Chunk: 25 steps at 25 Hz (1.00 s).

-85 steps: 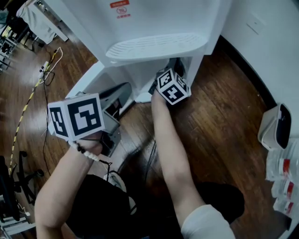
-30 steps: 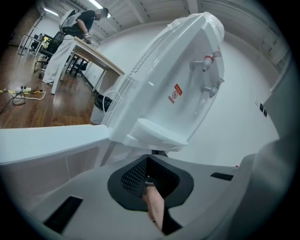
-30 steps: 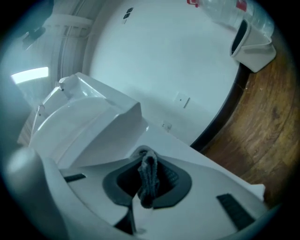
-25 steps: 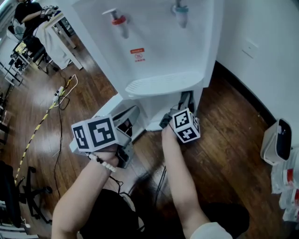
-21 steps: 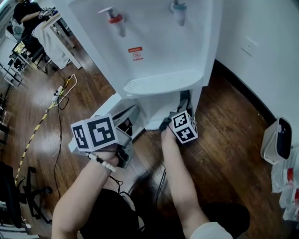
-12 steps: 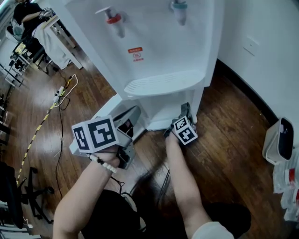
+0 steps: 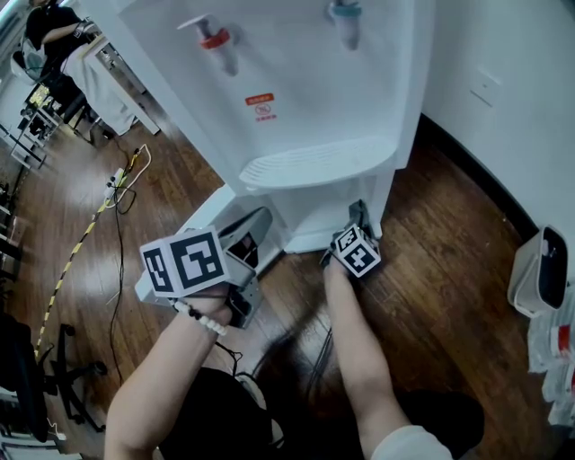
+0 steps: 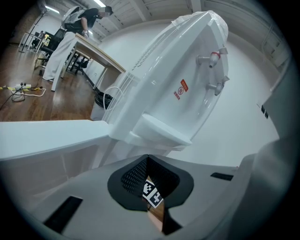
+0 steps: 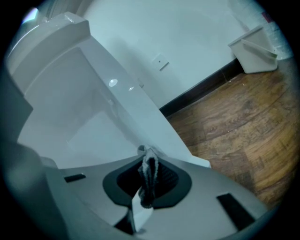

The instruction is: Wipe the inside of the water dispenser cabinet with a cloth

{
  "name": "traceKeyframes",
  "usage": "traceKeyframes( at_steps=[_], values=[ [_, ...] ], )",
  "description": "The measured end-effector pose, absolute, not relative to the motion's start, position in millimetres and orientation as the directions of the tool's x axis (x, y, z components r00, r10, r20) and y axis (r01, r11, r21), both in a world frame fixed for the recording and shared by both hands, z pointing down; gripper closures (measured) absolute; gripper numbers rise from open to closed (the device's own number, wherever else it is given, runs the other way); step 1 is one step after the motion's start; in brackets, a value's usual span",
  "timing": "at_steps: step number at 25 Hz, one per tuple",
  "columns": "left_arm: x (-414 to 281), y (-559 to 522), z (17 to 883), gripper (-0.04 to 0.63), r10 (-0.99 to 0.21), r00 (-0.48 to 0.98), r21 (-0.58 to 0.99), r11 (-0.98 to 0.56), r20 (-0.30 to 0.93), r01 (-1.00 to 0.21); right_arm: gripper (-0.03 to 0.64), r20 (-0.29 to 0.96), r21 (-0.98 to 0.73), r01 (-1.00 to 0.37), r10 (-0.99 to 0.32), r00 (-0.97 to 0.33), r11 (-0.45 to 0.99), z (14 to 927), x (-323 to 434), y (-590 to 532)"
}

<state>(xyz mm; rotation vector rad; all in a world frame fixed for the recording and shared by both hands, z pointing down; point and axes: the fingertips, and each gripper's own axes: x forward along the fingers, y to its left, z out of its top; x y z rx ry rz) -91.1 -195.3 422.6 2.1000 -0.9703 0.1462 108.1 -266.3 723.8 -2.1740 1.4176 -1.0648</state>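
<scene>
The white water dispenser (image 7: 296, 81) stands ahead with its cabinet (image 7: 310, 216) open below the drip tray (image 7: 314, 162). Its door (image 7: 193, 229) is swung out to the left. My right gripper (image 7: 359, 211) is at the right side of the cabinet's mouth, shut on a grey cloth (image 9: 149, 174) that sticks out past the fingertips. In the right gripper view that gripper (image 9: 147, 152) faces the cabinet's white inner wall (image 9: 93, 112). My left gripper (image 7: 254, 223) hovers by the open door, shut with nothing in it. The left gripper (image 8: 147, 158) points up at the dispenser (image 8: 187, 79).
Dark wooden floor (image 7: 431, 269) surrounds the dispenser. A white bin (image 7: 539, 269) stands against the wall at the right, with packets (image 7: 559, 359) below it. A power strip and cables (image 7: 117, 175) lie on the floor at the left. Desks and a person (image 7: 49, 22) are far left.
My right gripper, earlier further into the cabinet opening, has drawn back a little to its right edge. The left gripper has hardly moved. The head view has tilted up.
</scene>
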Motion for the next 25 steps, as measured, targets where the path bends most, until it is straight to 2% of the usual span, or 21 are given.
traceKeyframes(
  at_steps=[7,11,25],
  values=[
    [-96.3,-202.5,423.6,0.598,-0.605,0.681,0.608,-0.374,0.412,-0.7,0.572,0.418,-0.619,-0.641,-0.882,0.219,-0.453,727.5,104.4,-278.6],
    [-84.1,-199.4,433.4,0.598,-0.581,0.699,0.625,-0.376,0.416,-0.684,0.572,0.466,-0.595,-0.638,-0.857,0.221,-0.488,752.1,116.0,-259.7],
    [-101.7,-202.0,426.9,0.598,-0.619,0.653,0.58,-0.361,0.437,-0.73,0.572,0.435,-0.597,-0.671,-0.88,0.189,-0.439,733.6,102.4,-276.9]
  ],
)
